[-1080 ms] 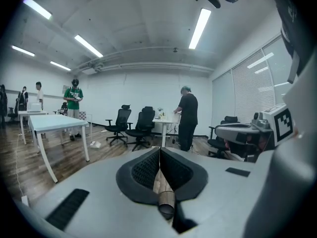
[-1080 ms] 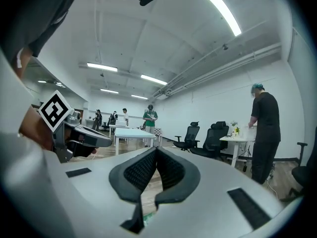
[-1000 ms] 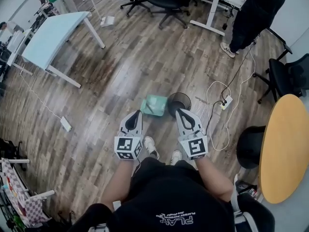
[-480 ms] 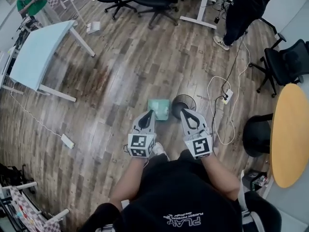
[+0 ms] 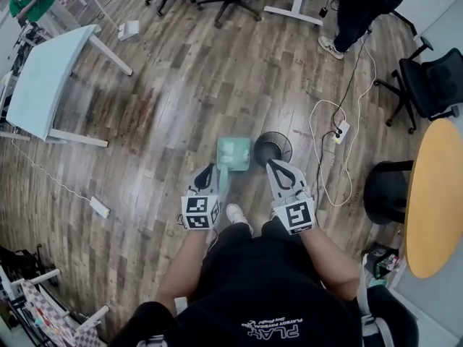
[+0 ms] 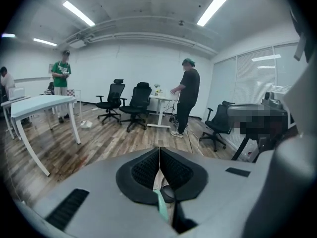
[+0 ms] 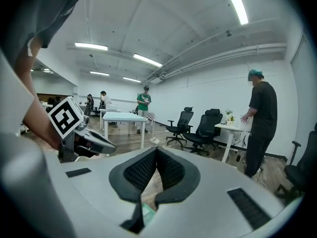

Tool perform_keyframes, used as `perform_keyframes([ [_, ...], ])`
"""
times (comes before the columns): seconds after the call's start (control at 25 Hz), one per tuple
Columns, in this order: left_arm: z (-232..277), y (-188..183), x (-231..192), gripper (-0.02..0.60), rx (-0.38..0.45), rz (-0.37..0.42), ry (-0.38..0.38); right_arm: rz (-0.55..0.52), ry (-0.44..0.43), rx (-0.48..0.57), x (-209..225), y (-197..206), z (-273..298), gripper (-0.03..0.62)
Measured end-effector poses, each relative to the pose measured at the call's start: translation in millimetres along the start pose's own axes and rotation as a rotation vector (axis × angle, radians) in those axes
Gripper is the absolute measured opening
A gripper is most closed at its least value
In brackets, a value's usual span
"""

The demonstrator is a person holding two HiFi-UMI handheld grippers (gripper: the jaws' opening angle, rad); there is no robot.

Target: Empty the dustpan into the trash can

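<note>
Mint plastic dustpan [image 5: 234, 152], round black trash can [image 5: 273, 149], left gripper [image 5: 208, 169] and right gripper [image 5: 273, 165] fingers pressed together

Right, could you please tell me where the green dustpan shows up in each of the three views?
Head view: the dustpan sits at centre, just left of the black trash can.
Left gripper view: only a green sliver of it shows, low at centre, under the jaws.
Right gripper view: a small green patch at the bottom edge, probably the dustpan.
Shared landmark: the standing person in black.
</note>
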State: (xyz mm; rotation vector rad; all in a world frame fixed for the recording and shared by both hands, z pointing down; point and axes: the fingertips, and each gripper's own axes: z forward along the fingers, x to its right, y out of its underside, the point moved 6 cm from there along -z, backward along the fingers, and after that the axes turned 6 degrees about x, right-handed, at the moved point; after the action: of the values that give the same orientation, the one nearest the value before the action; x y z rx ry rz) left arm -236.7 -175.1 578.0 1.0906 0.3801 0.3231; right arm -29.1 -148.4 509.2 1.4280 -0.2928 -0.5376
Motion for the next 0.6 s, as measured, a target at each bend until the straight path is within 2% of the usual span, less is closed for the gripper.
perform_keyframes([
  [0.16, 23.5, 20.1, -2.5, 0.023, -0.053, -0.005, 0.004, 0.028, 0.001, -0.023, 12.7, 18.4, 14.7, 0.023],
  [0.24, 29.7, 30.8, -6.0, 0.023, -0.064, -0.016, -0.032, 0.047, -0.002, -0.036, 14.6, 29.2, 19.1, 0.023],
  [0.36, 44.4, 46.6, -11.6, 0.025, -0.110, 0.011, -0.085, 0.064, -0.015, -0.046, 18.8, 44.8, 23.9, 0.023],
  [0.48, 59.0, 62.3, -12.2, 0.029, -0.170, 0.000, -0.070, 0.068, -0.018, -0.052, 24.4, 58.5, 22.5, 0.023],
  [0.56, 64.2, 71.2, -10.2, 0.150, -0.202, -0.016, -0.051, 0.083, -0.016, -0.069, 27.8, 66.4, 18.6, 0.023],
  [0.6, 66.0, 75.3, -9.3, 0.155, -0.215, -0.024, -0.049, 0.090, -0.017, -0.077, 29.5, 70.2, 17.0, 0.023],
])
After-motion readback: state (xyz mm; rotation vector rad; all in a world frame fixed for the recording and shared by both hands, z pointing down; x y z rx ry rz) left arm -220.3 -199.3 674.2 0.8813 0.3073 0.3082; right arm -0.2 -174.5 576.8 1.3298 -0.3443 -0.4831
